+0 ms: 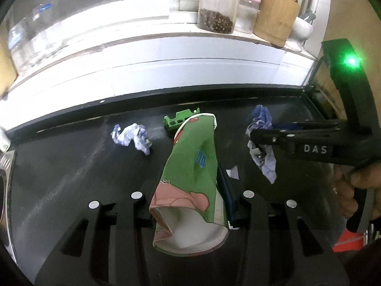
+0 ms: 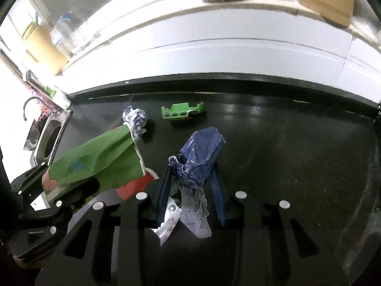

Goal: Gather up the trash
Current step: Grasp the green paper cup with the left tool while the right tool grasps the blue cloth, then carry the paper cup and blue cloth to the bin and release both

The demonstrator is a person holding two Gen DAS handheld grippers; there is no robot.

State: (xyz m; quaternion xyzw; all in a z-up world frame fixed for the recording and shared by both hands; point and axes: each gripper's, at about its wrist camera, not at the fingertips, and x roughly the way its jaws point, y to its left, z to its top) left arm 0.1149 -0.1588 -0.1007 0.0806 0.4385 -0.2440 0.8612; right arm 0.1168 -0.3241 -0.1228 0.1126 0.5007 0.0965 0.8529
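Observation:
My left gripper [image 1: 190,181] is shut on a crushed green paper cup [image 1: 193,166], which hangs above the black counter [image 1: 71,166] with its open mouth towards the camera. My right gripper [image 2: 191,169] is shut on a crumpled blue wrapper [image 2: 200,157], with a pale scrap and a foil piece dangling below it. Each gripper shows in the other view: the right gripper [image 1: 258,140] with the wrapper [image 1: 262,119], the left gripper [image 2: 78,186] with the cup [image 2: 100,162]. A crumpled blue-and-white paper ball [image 1: 132,138] [image 2: 135,119] lies on the counter.
A green toy vehicle [image 1: 181,119] [image 2: 182,112] sits near the counter's back edge. On the white ledge stand a jar [image 1: 216,7], a baby bottle [image 1: 248,7] and a wooden utensil holder [image 1: 276,16]. A steel sink [image 2: 47,140] lies at the counter's left. A hand [image 1: 352,186] holds the right gripper.

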